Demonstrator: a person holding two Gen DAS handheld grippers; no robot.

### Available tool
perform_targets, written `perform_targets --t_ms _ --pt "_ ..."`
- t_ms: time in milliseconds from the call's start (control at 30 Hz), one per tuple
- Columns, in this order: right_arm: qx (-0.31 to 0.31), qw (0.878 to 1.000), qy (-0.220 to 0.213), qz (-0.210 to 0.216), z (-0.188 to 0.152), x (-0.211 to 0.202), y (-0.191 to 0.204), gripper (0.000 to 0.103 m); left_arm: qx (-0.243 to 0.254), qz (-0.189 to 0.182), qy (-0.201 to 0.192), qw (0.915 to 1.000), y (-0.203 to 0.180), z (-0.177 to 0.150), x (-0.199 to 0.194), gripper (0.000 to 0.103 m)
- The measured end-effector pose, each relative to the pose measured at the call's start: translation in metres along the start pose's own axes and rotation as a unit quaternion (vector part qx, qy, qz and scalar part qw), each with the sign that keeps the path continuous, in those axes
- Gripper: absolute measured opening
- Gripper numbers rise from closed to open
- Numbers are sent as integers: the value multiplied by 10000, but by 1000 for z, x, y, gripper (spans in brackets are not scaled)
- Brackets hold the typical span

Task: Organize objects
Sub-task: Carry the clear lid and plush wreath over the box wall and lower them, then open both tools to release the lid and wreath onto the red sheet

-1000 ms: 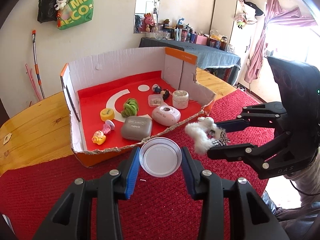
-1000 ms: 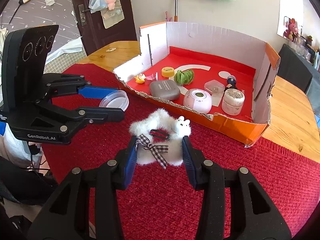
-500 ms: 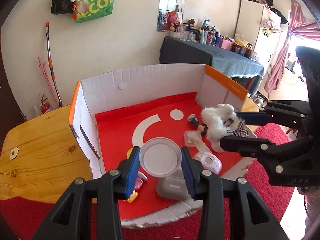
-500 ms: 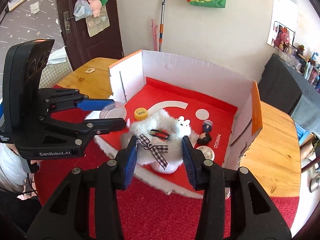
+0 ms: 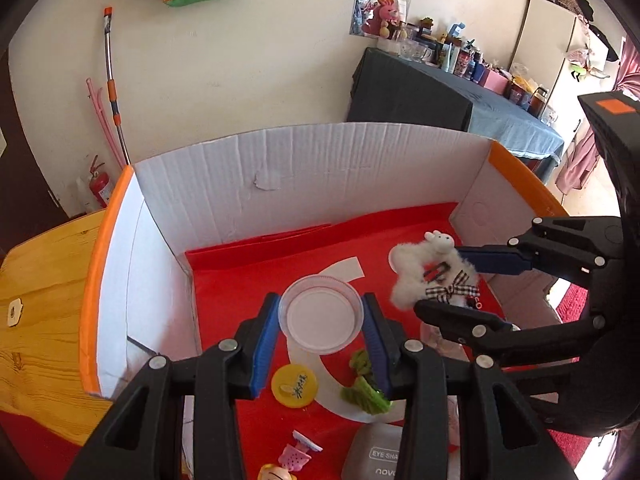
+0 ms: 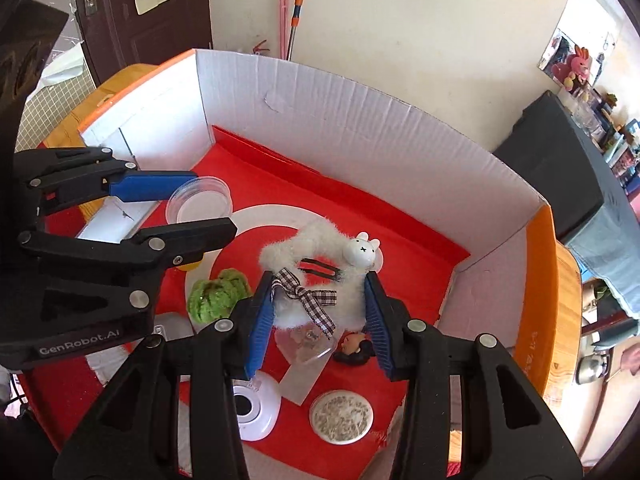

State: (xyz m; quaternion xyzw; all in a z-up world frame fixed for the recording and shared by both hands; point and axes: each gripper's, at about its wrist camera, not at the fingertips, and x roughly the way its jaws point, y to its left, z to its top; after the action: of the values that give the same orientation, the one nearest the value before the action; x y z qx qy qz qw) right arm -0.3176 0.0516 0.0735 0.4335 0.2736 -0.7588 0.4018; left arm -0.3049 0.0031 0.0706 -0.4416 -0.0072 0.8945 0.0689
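Note:
My left gripper is shut on a clear round plastic lid and holds it above the red floor of the open cardboard box. The lid also shows in the right wrist view. My right gripper is shut on a white fluffy hair clip with a checked bow and a small bunny head, held over the box floor to the right of the lid. The clip also shows in the left wrist view.
In the box lie a yellow disc, a green scrunchie, a grey case, a white round device, a round jar, a small doll figure and a clear small box. The box walls stand high at the back and sides. A wooden table lies to the left.
Both grippers have moved forward from above the red cloth to over the inside of the box, each still holding its object. The box contents now lie below and behind the fingertips.

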Motion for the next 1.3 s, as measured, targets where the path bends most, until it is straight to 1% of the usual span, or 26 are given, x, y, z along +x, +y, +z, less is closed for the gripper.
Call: perform_targets --t_ms 100,233,400,567,733,1100,1300 --pt "-67 9999 139 -27 3 11 -2 41 -76 24 117 9999 1 2 9 42" --pt "-166 9994 294 -58 7 23 -2 41 -118 167 209 9996 1 3 18 42" --pt "-247 9984 514 -45 10 36 -3 41 -278 198 393 9986 5 6 30 42" --pt "-338 9971 670 -89 12 45 -5 41 -337 293 494 9978 6 5 37 42" --pt "-297 9964 793 -55 10 52 -14 41 -365 350 590 9970 9 1 42 42" --pt "-393 9960 799 -71 2 52 -24 42 -445 367 753 9955 16 -1 46 42" --pt "-465 9957 796 -109 -1 50 -28 42 -440 402 774 9952 17 -2 45 42"
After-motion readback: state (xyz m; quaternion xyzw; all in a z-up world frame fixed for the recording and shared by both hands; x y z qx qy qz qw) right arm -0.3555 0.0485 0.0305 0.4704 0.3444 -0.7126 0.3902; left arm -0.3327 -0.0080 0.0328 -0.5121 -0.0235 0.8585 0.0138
